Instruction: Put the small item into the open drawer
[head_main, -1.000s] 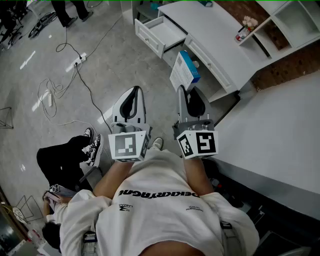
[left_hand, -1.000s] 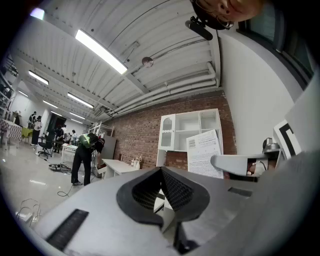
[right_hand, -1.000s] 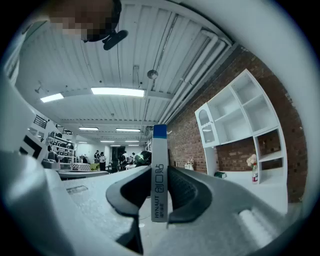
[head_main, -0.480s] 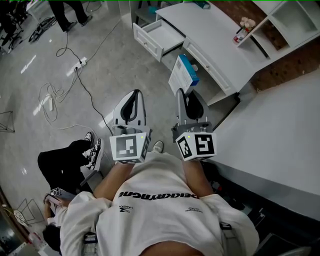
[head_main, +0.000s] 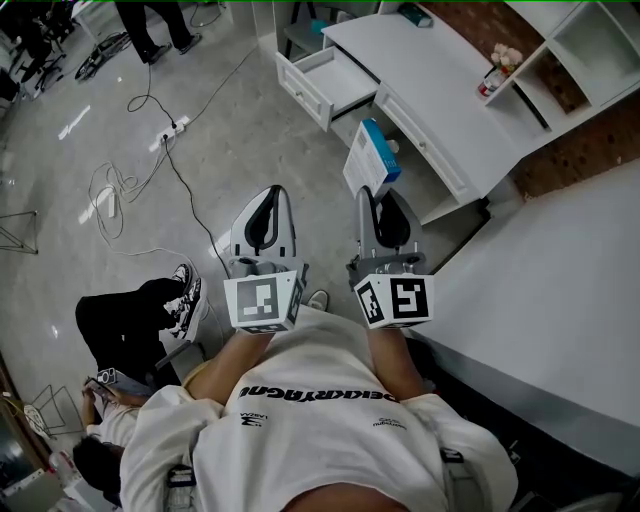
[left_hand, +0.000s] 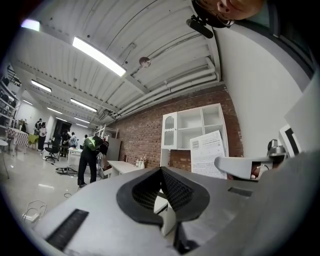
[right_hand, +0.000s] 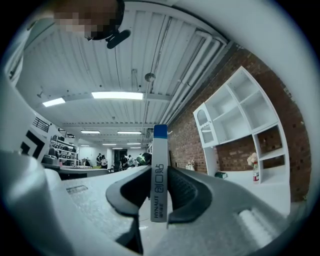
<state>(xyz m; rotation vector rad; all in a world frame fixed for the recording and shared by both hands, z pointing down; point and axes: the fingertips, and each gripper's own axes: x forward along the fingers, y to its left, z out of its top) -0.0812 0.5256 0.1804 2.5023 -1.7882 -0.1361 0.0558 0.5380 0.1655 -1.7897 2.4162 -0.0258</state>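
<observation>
Carrying: my right tool (head_main: 380, 200) pinches the box (head_main: 370, 155); left tool (head_main: 266, 205) pressed together, empty; next, reach the open drawer (head_main: 335, 80), upper centre.

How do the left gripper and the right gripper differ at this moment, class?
The left gripper has its jaws closed on nothing; the right gripper clamps a blue-and-white box. The left gripper's jaws touch each other; the right gripper's are kept apart by the box. Both are grey and held side by side.
</observation>
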